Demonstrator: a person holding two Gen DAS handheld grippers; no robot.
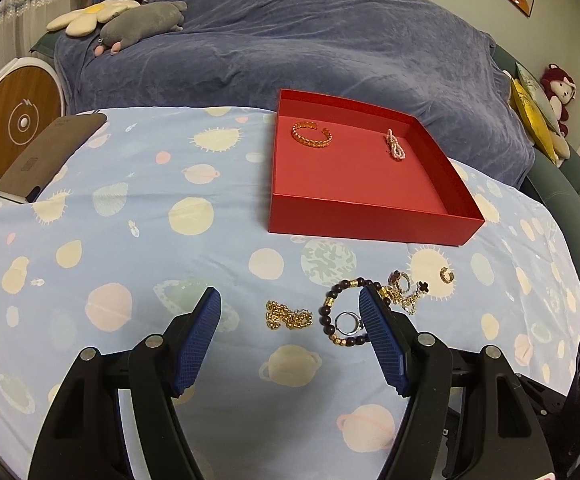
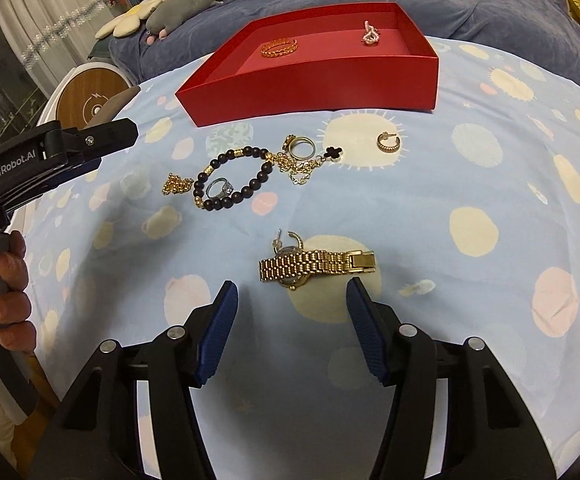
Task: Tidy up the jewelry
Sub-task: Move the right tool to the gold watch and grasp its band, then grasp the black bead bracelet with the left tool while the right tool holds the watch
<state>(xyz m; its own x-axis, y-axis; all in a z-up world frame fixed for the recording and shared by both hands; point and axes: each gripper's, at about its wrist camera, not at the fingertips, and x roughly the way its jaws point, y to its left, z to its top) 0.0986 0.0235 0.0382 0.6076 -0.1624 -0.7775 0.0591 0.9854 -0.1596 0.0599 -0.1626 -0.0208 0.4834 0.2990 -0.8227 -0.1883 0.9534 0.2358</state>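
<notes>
Right gripper [image 2: 290,300] wide open, empty — gold watch [image 2: 316,266] lies on the cloth dead ahead just past its fingertips, band crosswise to the jaws; left gripper [image 1: 290,312] also open, empty.

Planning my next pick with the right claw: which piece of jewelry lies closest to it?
The gold watch, lying on the cloth just ahead of the open right claw. The bead bracelet and the other pieces lie farther off, toward the red box.
</notes>
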